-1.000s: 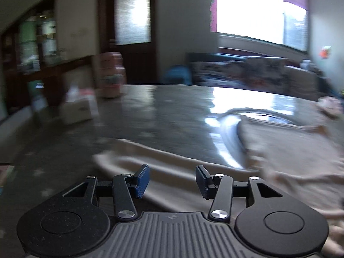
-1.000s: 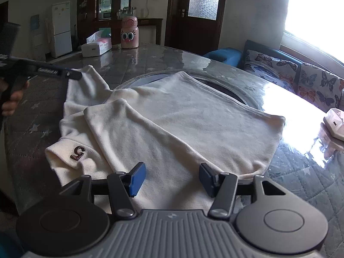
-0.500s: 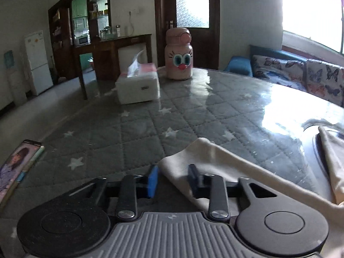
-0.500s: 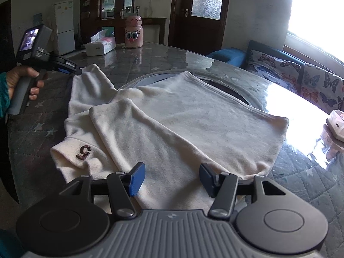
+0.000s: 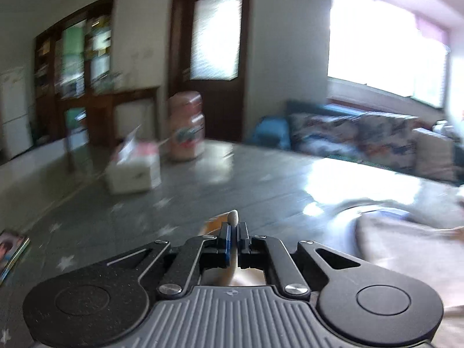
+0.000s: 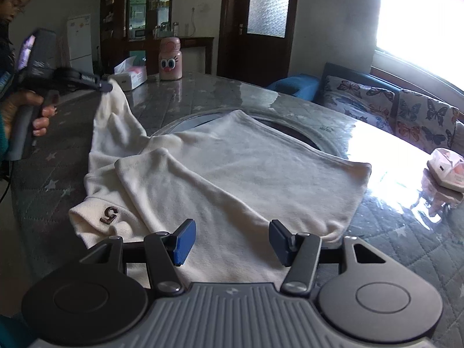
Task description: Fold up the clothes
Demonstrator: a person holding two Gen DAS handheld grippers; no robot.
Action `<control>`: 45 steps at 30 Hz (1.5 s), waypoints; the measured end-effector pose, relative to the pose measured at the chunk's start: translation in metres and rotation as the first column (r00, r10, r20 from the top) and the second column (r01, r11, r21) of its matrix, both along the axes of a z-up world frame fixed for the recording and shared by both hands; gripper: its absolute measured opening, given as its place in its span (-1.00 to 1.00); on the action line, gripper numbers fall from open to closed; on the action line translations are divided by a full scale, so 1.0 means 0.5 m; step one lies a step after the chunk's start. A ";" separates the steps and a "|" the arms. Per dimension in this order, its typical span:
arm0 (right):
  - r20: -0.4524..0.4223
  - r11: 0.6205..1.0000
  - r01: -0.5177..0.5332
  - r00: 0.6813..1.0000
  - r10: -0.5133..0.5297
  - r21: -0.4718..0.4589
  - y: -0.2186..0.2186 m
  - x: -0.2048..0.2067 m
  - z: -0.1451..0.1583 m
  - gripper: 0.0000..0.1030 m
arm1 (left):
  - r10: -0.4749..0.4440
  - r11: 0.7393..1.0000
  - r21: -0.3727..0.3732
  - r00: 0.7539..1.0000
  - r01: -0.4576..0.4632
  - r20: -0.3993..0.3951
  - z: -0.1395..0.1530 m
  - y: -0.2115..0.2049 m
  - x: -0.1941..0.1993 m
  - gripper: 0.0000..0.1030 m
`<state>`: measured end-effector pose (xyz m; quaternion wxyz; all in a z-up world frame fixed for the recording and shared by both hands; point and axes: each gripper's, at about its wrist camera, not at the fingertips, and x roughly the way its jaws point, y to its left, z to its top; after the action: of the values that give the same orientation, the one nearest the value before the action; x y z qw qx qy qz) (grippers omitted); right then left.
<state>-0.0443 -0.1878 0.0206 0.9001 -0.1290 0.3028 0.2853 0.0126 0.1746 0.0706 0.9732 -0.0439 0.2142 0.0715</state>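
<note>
Home living-dining room: butterfly-print sofa, fridge, glass-fronted cabinet.

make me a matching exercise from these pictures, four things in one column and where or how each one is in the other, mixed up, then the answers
1. left tool
2. right tool
3. pink bottle
4. tissue box

A. open above the cream garment
B. upright at the table's far edge
C. shut on a lifted sleeve
D. left of the bottle

Pairs: 1-C, 2-A, 3-B, 4-D
</note>
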 end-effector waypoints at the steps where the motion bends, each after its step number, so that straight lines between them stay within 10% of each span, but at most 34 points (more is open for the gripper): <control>1: 0.003 1.000 0.007 1.000 -0.007 0.006 -0.005 -0.002 0.001 0.11 | -0.041 0.999 -0.006 0.999 0.041 0.018 0.014 -0.021 -0.010 -0.92; 12: 0.019 0.994 0.093 0.995 -0.094 0.054 -0.075 -0.025 0.010 0.11 | -0.483 0.872 -0.028 0.867 0.489 0.120 0.081 -0.261 -0.119 -0.92; 20: 0.005 0.987 0.141 0.990 -0.142 0.070 -0.107 -0.036 0.004 0.11 | -0.660 0.751 -0.061 0.750 0.658 -0.045 -0.022 -0.379 -0.130 -0.89; 28: -0.017 0.986 0.137 0.991 -0.136 0.096 -0.103 -0.020 0.016 -0.03 | -0.712 0.701 -0.036 0.697 0.712 -0.084 -0.034 -0.362 -0.141 -0.67; 35: -0.034 0.987 0.096 0.995 -0.093 0.132 -0.066 -0.006 0.026 -0.06 | -0.694 0.720 -0.003 0.719 0.694 -0.039 -0.004 -0.275 -0.128 -0.44; 45: -0.071 0.996 0.057 0.996 -0.052 0.070 -0.020 0.017 0.003 -0.23 | -0.427 0.895 0.044 0.882 0.443 -0.200 -0.055 -0.196 -0.002 -0.50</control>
<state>-0.0361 -0.1980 0.0222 0.9006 -0.0783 0.3266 0.2759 0.0114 0.0768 0.0430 0.9411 0.0552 0.3047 -0.1357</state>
